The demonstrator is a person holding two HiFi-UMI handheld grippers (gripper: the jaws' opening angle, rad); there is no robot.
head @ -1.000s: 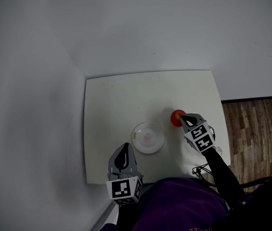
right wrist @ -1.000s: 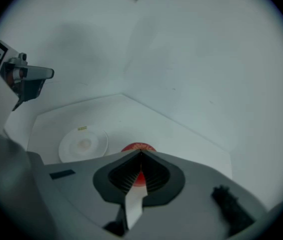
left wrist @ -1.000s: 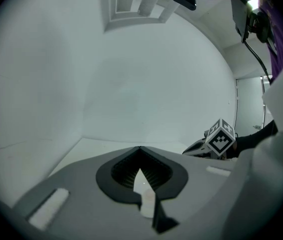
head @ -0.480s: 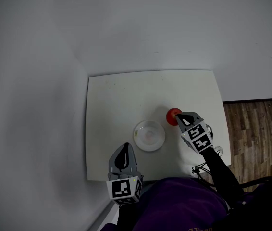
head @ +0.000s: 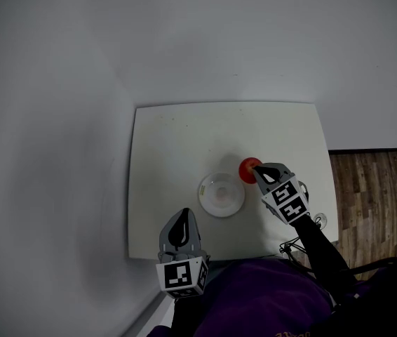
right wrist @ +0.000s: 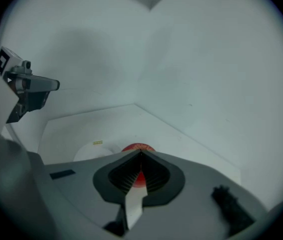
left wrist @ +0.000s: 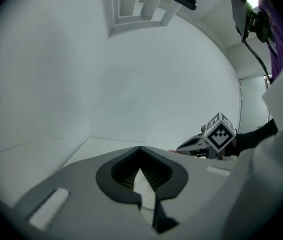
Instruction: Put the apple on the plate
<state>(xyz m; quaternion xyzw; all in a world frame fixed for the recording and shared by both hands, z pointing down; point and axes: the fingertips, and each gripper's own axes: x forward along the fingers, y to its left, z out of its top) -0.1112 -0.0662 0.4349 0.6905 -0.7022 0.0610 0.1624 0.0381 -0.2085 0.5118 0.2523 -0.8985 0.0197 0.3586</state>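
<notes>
A red apple lies on the white table, just right of a round white plate. My right gripper has its tip against the apple's right side, and its jaws are shut with nothing between them. In the right gripper view the apple shows just past the closed tips, with the plate to its left. My left gripper hovers over the table's near edge, below and left of the plate, shut and empty.
The table stands in a corner, with grey walls at its far and left sides. Wooden floor lies beyond its right edge. Thin cables hang by the near right corner. The person's dark purple clothing fills the bottom.
The right gripper's tip and the apple now sit closer to the plate than a second ago. The left gripper has stayed in place. The head camera has shifted a little.
</notes>
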